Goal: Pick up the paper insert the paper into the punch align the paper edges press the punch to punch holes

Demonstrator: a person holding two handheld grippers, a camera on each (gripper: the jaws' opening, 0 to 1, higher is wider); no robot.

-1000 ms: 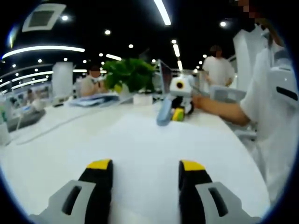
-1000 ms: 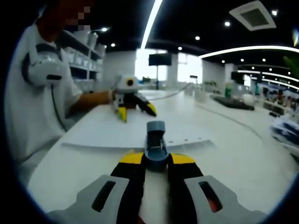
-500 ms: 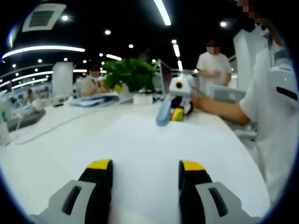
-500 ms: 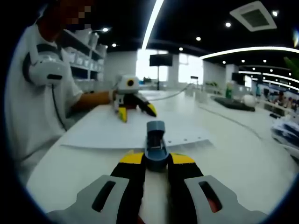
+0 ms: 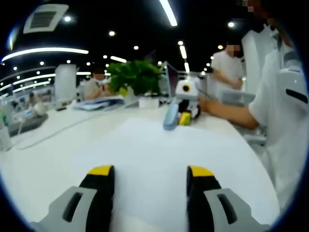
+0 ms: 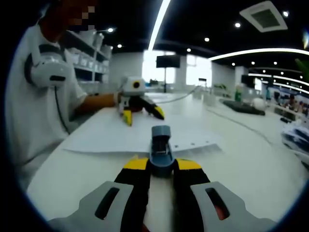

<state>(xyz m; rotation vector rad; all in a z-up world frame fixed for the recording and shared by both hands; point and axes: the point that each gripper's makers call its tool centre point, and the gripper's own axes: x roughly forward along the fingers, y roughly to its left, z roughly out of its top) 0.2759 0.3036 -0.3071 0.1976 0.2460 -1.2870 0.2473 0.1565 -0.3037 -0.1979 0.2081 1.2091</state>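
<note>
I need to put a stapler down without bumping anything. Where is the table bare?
In the right gripper view, bare table lies right of the paper, out toward the cable. A strip at the near edge, left of the right claw, is also free. It is crowded at the punch and around the left claw on the paper.

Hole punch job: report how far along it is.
Looks done: the paper lies flat on the table, holes visible along its near edge. In hand: the right gripper is shut on the punch. The left gripper hovers open above the sheet. Left: releasing the punch, it seems.
</note>
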